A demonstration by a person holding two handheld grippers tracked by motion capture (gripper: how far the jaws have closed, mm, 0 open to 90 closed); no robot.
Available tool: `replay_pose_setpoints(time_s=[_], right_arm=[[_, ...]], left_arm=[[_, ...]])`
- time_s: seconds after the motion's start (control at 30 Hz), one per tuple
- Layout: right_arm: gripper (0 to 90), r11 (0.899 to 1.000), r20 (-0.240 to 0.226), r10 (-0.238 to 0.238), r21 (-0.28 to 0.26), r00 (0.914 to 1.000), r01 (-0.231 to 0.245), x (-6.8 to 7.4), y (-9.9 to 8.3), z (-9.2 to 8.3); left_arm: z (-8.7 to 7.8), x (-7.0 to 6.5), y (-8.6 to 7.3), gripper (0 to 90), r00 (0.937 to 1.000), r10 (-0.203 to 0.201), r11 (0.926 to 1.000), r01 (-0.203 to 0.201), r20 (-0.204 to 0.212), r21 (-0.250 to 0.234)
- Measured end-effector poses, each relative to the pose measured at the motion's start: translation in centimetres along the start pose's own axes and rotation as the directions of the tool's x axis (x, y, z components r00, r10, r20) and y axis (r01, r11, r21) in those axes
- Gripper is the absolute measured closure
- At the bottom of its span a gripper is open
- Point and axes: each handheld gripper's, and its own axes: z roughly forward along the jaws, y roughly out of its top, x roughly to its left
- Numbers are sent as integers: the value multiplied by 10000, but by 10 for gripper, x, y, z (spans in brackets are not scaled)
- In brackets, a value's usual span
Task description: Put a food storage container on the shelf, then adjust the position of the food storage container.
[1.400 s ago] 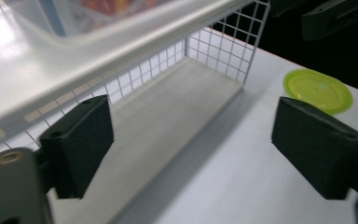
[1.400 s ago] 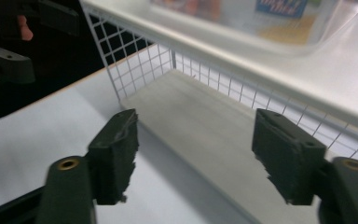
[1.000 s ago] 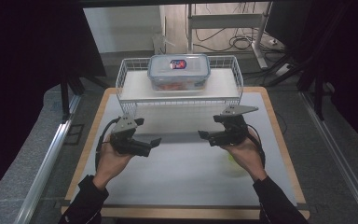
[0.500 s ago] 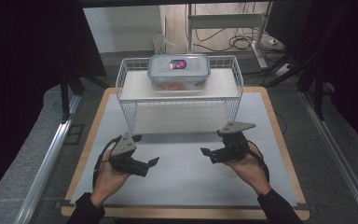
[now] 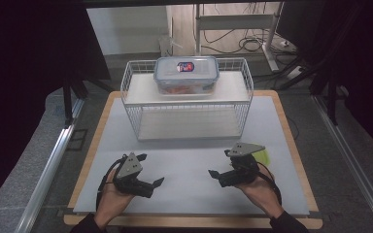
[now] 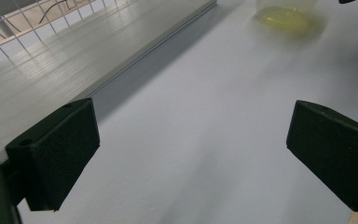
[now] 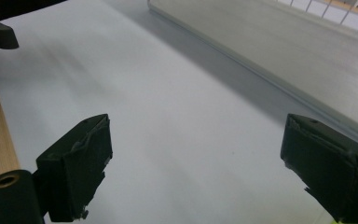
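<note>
Left gripper (image 5: 151, 183) and right gripper (image 5: 217, 175) are hovering low over the white tabletop (image 5: 189, 160), jaws spread and holding nothing, the right having just been opening. A yellow-green object (image 5: 263, 156) is lying just beside the right gripper at 2 o'clock; the wire rack (image 5: 187, 104) is standing at 12 o'clock, carrying a lidded food container (image 5: 187, 74)

Lab — black curtains (image 5: 29, 73), floor cables (image 5: 252, 43).

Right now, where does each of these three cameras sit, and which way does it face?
High view: above the near edge, looking forward and down on the table, rack, both hands.
Left gripper view: between open jaws, across the mat toward the yellow thing.
Right gripper view: between open jaws, toward the rack's base.
Both gripper views share the rack.
</note>
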Motion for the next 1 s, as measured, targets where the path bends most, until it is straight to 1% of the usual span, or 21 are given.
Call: replay_pose_setpoints(time_s=[0.1,0.2,0.27,0.33,0.37,0.43,0.5,0.6,0.63,0.67,0.77,0.83,0.9,0.97,1.0], right_arm=[[66,9991,51,407,147,9992,-408,-4,-5,1],[36,9963,21,789,353,9969,-789,-9,-7,1],[31,9945,127,987,335,9950,-991,-12,-7,0],[47,9911,63,1221,528,9925,-1222,-14,-8,0],[68,9905,116,1254,552,9920,-1259,-16,-8,0],[137,9899,193,1307,532,9912,-1316,-17,-8,-3],[236,9898,364,1335,445,9904,-1351,-19,-7,-8],[425,9922,737,1197,256,9901,-1218,-25,-6,-18],[511,9924,853,1208,129,9890,-1223,-28,-6,-24],[554,9922,881,1229,78,9885,-1241,-31,-6,-27],[699,9907,1251,1351,-24,9829,-1359,-42,-9,-38],[775,9887,1355,1483,11,9796,-1499,-50,-12,-43],[844,9878,1607,1541,-12,9749,-1559,-57,-16,-47],[891,9860,1949,1651,-107,9668,-1663,-66,-19,-52],[892,9849,2059,1715,-134,9634,-1725,-68,-20,-54]], left_arm=[[-1,0,0,25,9999,-4,10000,3,-153,-27],[-2,2,-1,25,9997,-151,9999,149,-193,-87],[-2,3,-2,26,9994,-226,9997,224,-256,-70],[-1,4,-4,29,9992,-282,9996,280,-292,-46],[-1,5,-4,29,9991,-303,9995,303,-295,-27],[0,5,-5,32,9991,-287,9996,287,-306,-2],[0,4,-5,32,9992,-249,9997,250,-322,30],[1,4,-5,34,9992,-231,9997,233,-330,64],[1,4,-5,35,9992,-235,9997,237,-325,63],[1,4,-5,36,9992,-225,9997,228,-326,80],[2,5,-6,37,9991,-243,9996,247,-336,116],[2,5,-6,39,9991,-236,9996,241,-349,133],[2,5,-6,40,9992,-219,9996,224,-338,164],[3,5,-7,43,9993,-206,9996,212,-319,191],[3,5,-7,44,9993,-194,9996,201,-313,222]])
